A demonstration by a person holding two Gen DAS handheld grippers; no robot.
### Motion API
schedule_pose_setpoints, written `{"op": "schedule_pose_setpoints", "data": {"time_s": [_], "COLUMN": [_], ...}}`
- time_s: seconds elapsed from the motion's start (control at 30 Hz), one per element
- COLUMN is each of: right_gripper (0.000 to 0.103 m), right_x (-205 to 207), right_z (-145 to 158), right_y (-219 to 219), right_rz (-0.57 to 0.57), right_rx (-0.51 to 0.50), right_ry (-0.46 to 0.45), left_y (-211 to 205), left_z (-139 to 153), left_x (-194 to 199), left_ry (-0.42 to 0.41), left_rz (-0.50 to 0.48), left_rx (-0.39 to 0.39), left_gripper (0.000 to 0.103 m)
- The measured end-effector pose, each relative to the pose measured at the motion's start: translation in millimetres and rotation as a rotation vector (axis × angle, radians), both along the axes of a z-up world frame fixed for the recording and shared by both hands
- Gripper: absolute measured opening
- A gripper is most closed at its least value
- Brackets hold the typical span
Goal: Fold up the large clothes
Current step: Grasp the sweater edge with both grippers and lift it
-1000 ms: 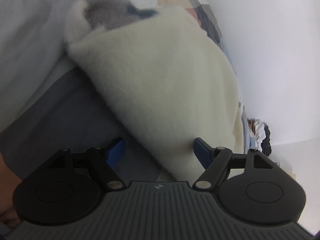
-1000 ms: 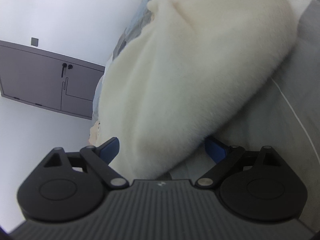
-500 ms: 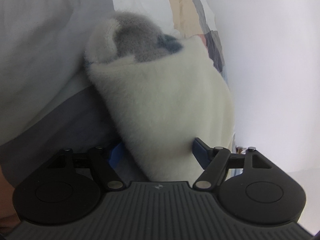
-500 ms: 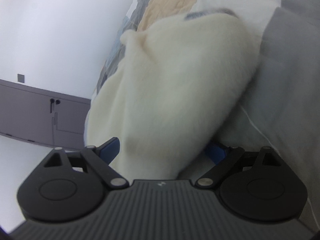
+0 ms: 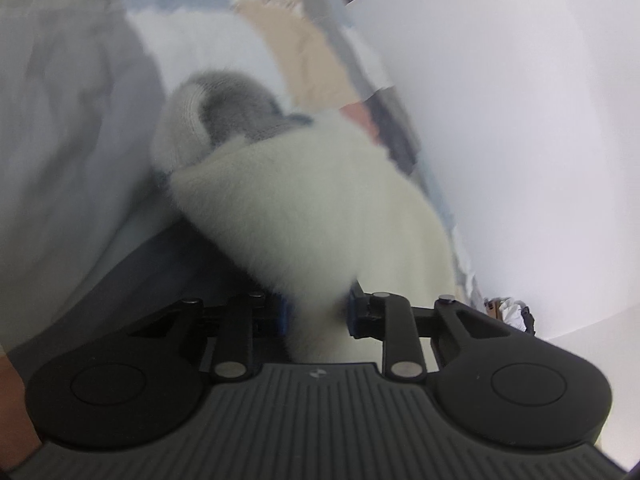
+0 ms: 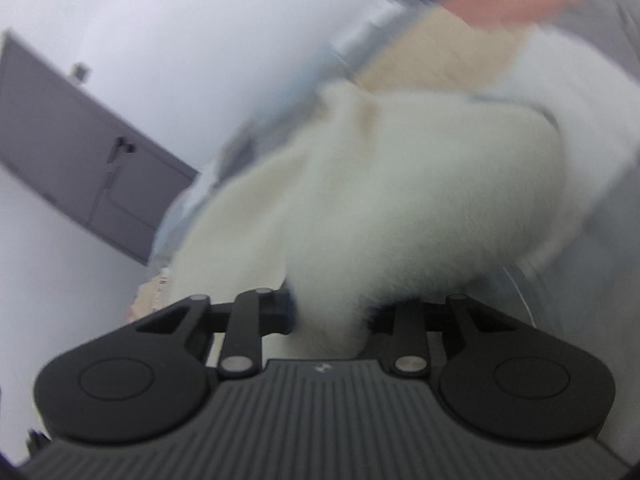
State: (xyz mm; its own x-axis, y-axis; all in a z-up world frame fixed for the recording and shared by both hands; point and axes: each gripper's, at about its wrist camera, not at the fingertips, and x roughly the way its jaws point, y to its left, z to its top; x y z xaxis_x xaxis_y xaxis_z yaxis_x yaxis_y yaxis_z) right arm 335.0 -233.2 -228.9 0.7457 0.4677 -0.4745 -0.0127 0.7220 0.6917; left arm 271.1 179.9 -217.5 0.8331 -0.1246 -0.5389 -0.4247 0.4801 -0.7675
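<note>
Folding is starting; left gripper [image 5: 317, 314] and right gripper [image 6: 330, 312] jaws are closing, clamping the fluffy cream fleece garment [image 5: 320, 216]; folds are remaining.

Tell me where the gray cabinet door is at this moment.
The gray cabinet door appears only in the right wrist view, at the far left against the white wall, left of the cream fleece garment.
</note>
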Motion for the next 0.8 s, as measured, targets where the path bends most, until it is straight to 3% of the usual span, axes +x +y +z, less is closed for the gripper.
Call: {"op": "schedule_pose_setpoints", "data": {"time_s": [0.1, 0.27, 0.43, 0.63, 0.8], "right_gripper": [0.032, 0.032, 0.031, 0.031, 0.031], "right_x": [-7.1, -16.5, -32.5, -50.0, -68.5], "right_z": [18.9, 44.2, 72.1, 106.7, 120.7], "right_y": [2.0, 6.8, -4.3, -6.6, -17.5], "right_rz": [0.016, 0.069, 0.1, 0.153, 0.145], "right_rx": [-0.028, -0.129, -0.061, -0.075, -0.012], "right_ry": [-0.092, -0.162, -0.242, -0.26, -0.305], "left_y": [-2.0, -4.0, -7.1, -11.0, -13.8], "left_z": [16.7, 38.0, 68.3, 106.9, 128.8], "left_x": [-6.5, -21.1, -42.3, -80.3, -111.5], "left_ry": [-0.026, -0.038, -0.105, -0.123, -0.164], "left_rz": [-0.033, -0.059, -0.063, -0.082, -0.094], "left_rx": [0.053, 0.091, 0.098, 0.122, 0.136], "left_gripper": [0.029, 0.028, 0.028, 0.028, 0.029]}}
